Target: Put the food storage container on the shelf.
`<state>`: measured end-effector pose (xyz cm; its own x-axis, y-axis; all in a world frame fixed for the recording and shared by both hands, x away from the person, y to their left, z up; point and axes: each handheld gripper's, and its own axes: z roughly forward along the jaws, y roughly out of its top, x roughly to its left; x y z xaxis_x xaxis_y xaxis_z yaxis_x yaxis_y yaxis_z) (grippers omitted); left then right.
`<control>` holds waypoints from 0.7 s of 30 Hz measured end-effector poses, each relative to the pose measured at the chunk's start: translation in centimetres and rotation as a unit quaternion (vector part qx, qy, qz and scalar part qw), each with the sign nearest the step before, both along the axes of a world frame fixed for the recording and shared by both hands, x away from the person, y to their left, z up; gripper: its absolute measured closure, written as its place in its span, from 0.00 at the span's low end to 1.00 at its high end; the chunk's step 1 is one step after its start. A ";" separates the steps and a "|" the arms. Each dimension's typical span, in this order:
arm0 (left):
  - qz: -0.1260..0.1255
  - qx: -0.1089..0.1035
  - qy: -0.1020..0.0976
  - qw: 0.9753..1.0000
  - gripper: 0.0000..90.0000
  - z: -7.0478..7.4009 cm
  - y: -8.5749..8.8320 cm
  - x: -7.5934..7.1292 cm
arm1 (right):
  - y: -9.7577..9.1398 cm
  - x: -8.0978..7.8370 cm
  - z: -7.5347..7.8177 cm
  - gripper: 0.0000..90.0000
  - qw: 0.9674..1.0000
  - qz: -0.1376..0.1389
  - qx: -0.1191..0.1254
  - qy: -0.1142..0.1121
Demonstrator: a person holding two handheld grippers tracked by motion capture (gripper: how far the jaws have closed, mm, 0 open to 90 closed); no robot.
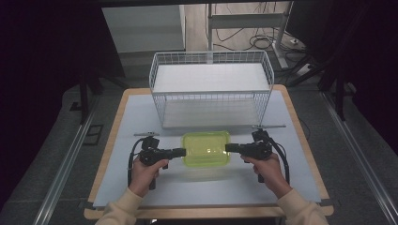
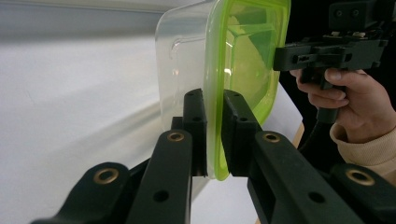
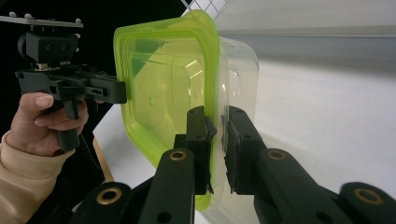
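Tabletop (image 1: 141, 187): both claws clamp container (image 1: 206, 149) rim

At the centre of the high view sits a rectangular container of clear, glossy plastic (image 1: 206, 159) under a translucent lime-green plastic lid (image 1: 206, 146) that is smooth and catches highlights. The two black grippers, left gripper (image 1: 182, 151) and right gripper (image 1: 229, 148), look like matt hard plastic, with brass-coloured metal rivets in the jaws. Above centre stands a white wire basket (image 1: 211, 96) of coated metal. The pale grey tabletop (image 1: 141, 117) is smooth and matt, edged in light wood. The sleeves (image 1: 119, 211) are soft cream knit cloth.
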<state>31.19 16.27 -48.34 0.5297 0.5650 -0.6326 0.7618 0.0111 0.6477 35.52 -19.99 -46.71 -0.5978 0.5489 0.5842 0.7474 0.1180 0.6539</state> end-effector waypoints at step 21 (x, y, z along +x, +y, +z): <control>-0.011 0.004 -0.045 0.999 0.91 4.0 -0.4 1.2 | -0.5 0.2 3.6 0.90 0.999 -0.010 0.010 -0.043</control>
<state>32.39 15.89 -44.36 0.5966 0.5575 -0.5772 0.6998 -0.0093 0.7143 35.71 -20.54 -43.06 -0.6352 0.5497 0.5426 0.6907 0.0900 0.7175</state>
